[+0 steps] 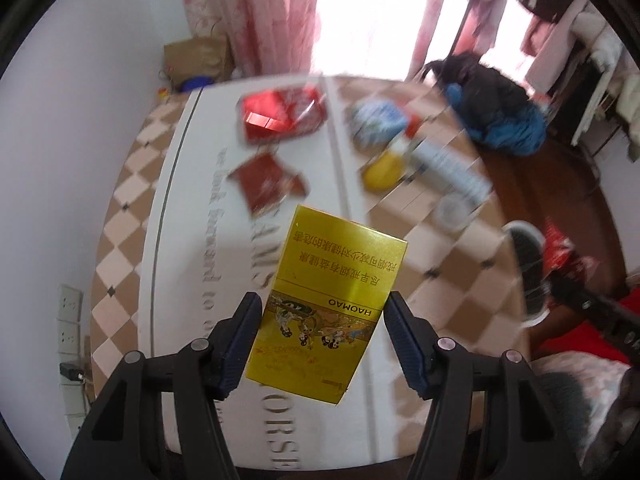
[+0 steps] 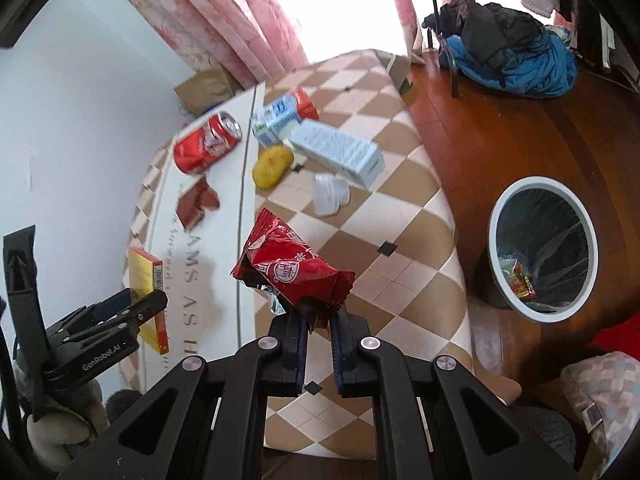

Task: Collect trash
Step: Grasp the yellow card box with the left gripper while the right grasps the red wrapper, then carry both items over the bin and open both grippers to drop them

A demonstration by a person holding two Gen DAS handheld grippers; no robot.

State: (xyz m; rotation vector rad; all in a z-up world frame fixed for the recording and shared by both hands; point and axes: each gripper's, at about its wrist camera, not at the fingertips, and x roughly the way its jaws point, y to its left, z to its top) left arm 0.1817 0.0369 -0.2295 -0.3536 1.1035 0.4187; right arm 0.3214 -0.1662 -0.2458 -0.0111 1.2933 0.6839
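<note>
My left gripper (image 1: 323, 320) is shut on a gold cigarette pack (image 1: 332, 300) and holds it above the table; both also show in the right wrist view, pack (image 2: 145, 280) and gripper (image 2: 136, 300). My right gripper (image 2: 320, 324) is shut on a red snack wrapper (image 2: 288, 264), held above the table's near edge. On the table lie a red can (image 2: 206, 142), a milk carton (image 2: 280, 116), a white-blue box (image 2: 340, 152), a yellow lump (image 2: 272, 166), a crumpled white paper (image 2: 330, 194) and a red-brown wrapper (image 2: 196, 202).
A white-rimmed bin (image 2: 542, 248) with a black liner and some trash stands on the wooden floor right of the table (image 2: 400, 248). A chair with dark and blue clothes (image 2: 504, 48) stands behind. A wall and pink curtains lie beyond the table.
</note>
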